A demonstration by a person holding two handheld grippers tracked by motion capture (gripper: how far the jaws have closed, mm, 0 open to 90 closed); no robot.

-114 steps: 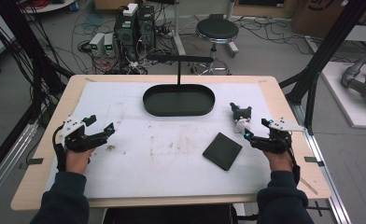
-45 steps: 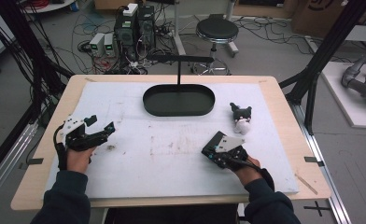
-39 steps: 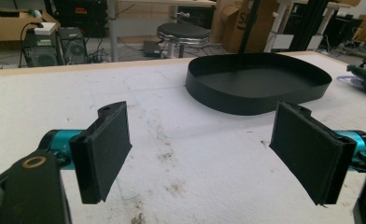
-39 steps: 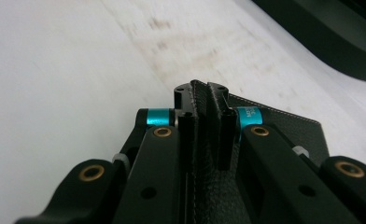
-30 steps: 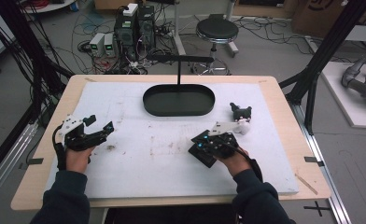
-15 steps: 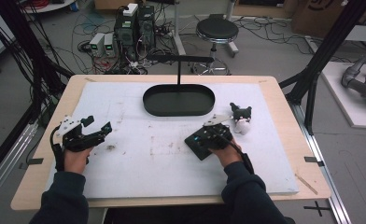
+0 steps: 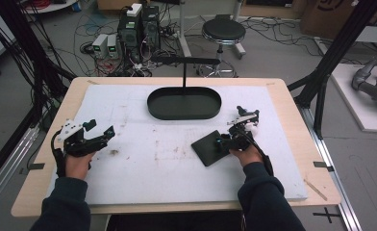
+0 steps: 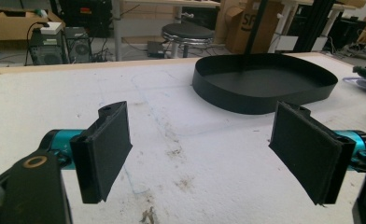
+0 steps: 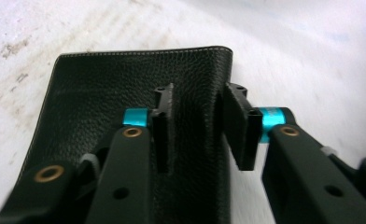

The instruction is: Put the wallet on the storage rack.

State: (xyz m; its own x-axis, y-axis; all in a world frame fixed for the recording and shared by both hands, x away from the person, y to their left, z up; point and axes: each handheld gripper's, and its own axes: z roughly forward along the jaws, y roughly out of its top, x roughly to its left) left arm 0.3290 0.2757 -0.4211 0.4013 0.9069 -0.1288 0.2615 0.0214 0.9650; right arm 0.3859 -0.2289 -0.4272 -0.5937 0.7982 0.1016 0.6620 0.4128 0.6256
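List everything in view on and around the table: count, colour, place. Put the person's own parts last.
Wallet: one, black leather, flat on the white mat, right of centre.
Tray: one, black, oval, far middle of the mat, with a thin black post and crossbar rising behind it.
Small object: one, black and white, on the mat beyond the right hand; too small to identify.
Mat: one, white, stained, covering most of the table.
Table: one, light wood.
Stool: one, black seat, on the floor beyond the table.
Left gripper: black pads, jaws wide apart above bare mat.
Right gripper: black, jaws a narrow gap apart over the wallet's edge.
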